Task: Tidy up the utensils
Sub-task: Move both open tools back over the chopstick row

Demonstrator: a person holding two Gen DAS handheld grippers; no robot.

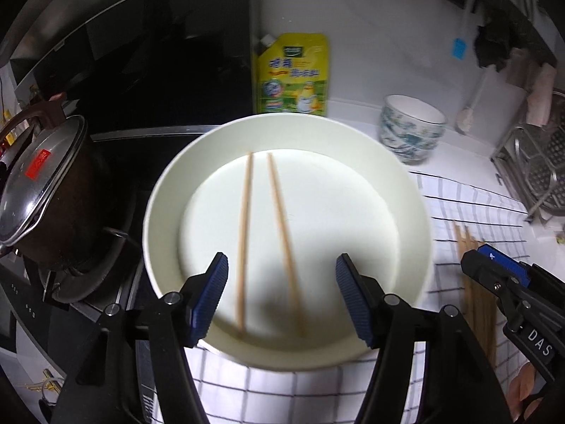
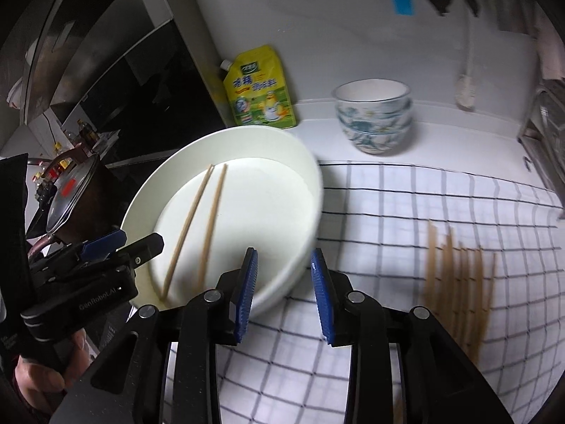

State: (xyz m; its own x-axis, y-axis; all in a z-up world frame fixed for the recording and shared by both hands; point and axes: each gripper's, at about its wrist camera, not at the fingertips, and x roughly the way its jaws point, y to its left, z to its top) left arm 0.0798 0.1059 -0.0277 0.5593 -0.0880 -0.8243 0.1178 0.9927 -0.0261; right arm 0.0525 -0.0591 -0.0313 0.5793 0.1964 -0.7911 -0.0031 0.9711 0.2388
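Your left tool [image 1: 280, 295] carries the words "GenRobot.AI" on its black body, legible in the right wrist view, and the other tool shows the letters "DAS" on its side in the left wrist view. The yellow pouch [image 1: 292, 75] standing against the white wall has printed lettering and a cartoon figure, but the writing is too blurred to read. A red sticker sits on the glass lid of the dark pot [image 1: 42, 183] on the stove; nothing on it is legible. Your left tool is spread wide, its blue ribbed pads apart with nothing pinched; between them you look down on the two chopsticks [image 1: 263, 240] lying loose inside the white bowl [image 1: 166, 190]. No pad touches either stick. The sticks rest side by side on the bowl's flat floor, a little splayed at the near end. Your right tool [image 2: 282, 295] is partly spread, its pads apart and empty, hanging over the near rim of the bowl and the checked cloth [image 2: 406, 205] on the counter. More chopsticks [image 2: 459, 282] lie in a loose, blurred row on that cloth to the right of the bowl, well apart from both tools. Stacked patterned bowls [image 2: 374, 120] stand near the wall beyond the cloth. A hand [image 2: 39, 378] grips the left tool's handle.
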